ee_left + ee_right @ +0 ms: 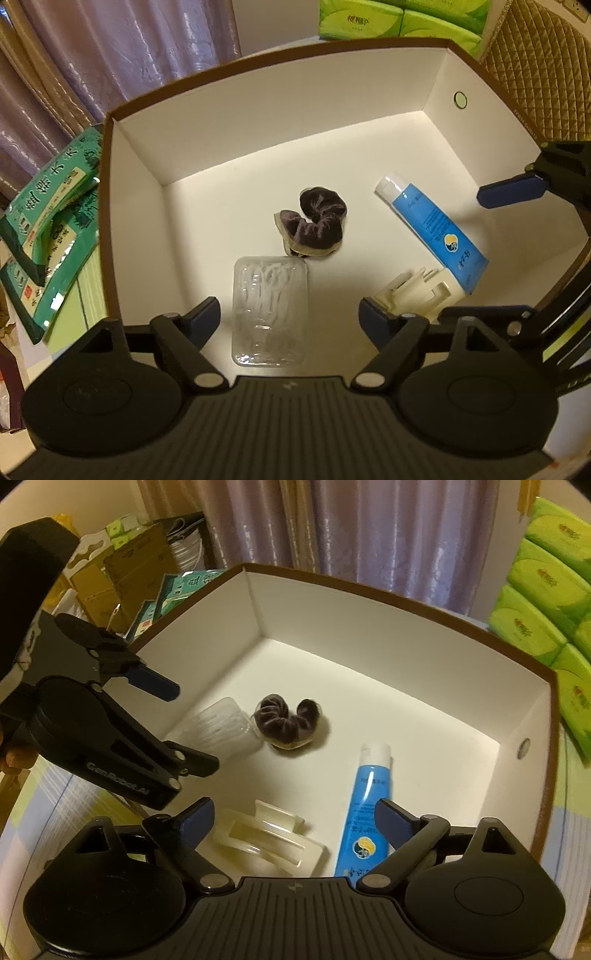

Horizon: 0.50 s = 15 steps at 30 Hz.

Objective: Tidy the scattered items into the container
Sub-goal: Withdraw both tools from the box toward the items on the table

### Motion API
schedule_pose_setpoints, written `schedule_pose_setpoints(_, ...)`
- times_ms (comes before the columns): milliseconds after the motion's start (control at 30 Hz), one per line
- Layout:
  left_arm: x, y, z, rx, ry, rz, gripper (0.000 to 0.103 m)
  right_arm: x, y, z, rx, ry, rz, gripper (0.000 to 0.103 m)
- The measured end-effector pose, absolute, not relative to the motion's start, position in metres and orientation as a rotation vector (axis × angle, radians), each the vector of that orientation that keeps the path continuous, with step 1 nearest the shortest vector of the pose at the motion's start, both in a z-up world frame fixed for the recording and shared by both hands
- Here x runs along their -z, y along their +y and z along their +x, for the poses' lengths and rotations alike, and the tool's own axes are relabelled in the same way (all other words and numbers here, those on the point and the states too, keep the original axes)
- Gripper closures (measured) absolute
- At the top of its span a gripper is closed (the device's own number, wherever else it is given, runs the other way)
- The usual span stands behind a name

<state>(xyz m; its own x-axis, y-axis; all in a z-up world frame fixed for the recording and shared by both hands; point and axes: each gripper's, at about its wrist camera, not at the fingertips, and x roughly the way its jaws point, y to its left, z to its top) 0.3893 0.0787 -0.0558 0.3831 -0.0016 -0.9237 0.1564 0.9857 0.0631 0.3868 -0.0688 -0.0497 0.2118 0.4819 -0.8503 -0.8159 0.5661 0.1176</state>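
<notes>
Box (140, 155) open-topped, white card inside with a thin brown rim, one round hole in its right wall. Four things on its floor. Clear plastic case (269, 310) of white picks near the front edge, flat and rectangular with rounded corners, directly below the left gripper (290, 314). Dark velvet scrunchie (314, 225) about mid-floor, curled in a horseshoe, soft and crumpled, just beyond the case; touching or not, cannot tell. Blue tube (432, 229) with a white cap along the right side, glossy, cap toward the back wall. Cream hair claw (417, 291) at the front right, hard translucent plastic, against the tube's flat end.

Left gripper hanging over the case, blue-padded fingers (203, 317) spread wide on either side of it, pinching nothing. Right gripper (293, 819) above the front right corner, fingers (397, 818) spread wide too, over the claw (266, 842) and the tube's (365, 812) lower half, gripping neither. Left gripper (184, 727) reaching in from the left wall in the right wrist view, partly covering the case (221, 727); scrunchie (286, 720) just right of it.

Around the box: teal printed packets (48, 229) leaning by the left wall, stacked green tissue packs (399, 18) beyond the back right corner, a quilted tan cushion (535, 81) to the right, mauve satin curtains (110, 48) behind, cardboard cartons (122, 572) at far left. Pale green striped cloth (86, 295) beneath the box.
</notes>
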Motion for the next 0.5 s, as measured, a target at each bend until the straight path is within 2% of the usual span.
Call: schedule_pose_setpoints(500, 0.022, 0.069, 0.359, 0.083, 1.115, 0.132, 0.017, 0.022, -0.101, 0.375, -0.834, 0.908, -0.374, 0.009)
